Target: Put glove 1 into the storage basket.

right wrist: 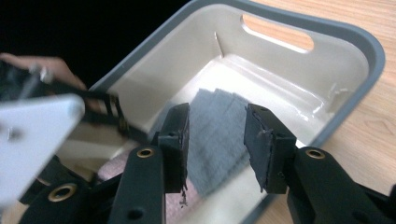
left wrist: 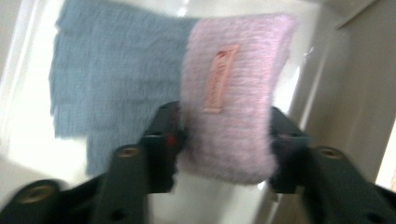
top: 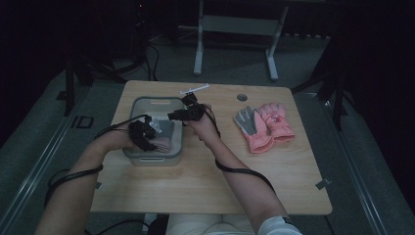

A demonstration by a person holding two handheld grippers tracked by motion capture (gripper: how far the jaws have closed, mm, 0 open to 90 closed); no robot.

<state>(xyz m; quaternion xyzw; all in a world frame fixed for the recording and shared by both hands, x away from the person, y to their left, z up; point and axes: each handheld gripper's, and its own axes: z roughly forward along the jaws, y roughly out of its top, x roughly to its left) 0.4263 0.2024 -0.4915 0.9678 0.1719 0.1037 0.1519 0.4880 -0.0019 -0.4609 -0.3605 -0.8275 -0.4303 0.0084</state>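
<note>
So the left tool [left wrist: 224, 144] is down inside the grey bin [top: 177, 157], and the pink knit piece [left wrist: 233, 93] sits right between its two black jaws. The jaws stand partly apart on either side of the fabric; the picture is too blurry to say whether the pads actually press on it, so I can't tell if it's gripped or just lying in the gap. There's a small pink label [left wrist: 219, 77] stitched on the knit, a bit beyond the jaw tips. Off to the left of that tool, and a little farther out, a blue-grey cloth [left wrist: 112, 74] lies flat on the pale floor of the bin, with the pink piece overlapping its edge.

The right tool [right wrist: 217, 140] hovers over the near rim of the same bin, jaws partly spread with nothing clamped. Looking along it, the blue-grey cloth shows in the gap, down on the bin floor past the tips. Beyond that is the bin's far wall with a handle slot [right wrist: 278, 32] cut through it, and the left tool comes in from the left side of that view.

From above, both tools are at the bin on the left half of the tabletop [top: 205, 181]. Well off to the right of the right tool, a pair of pink and grey gloves [top: 264, 126] lies on the wood.
</note>
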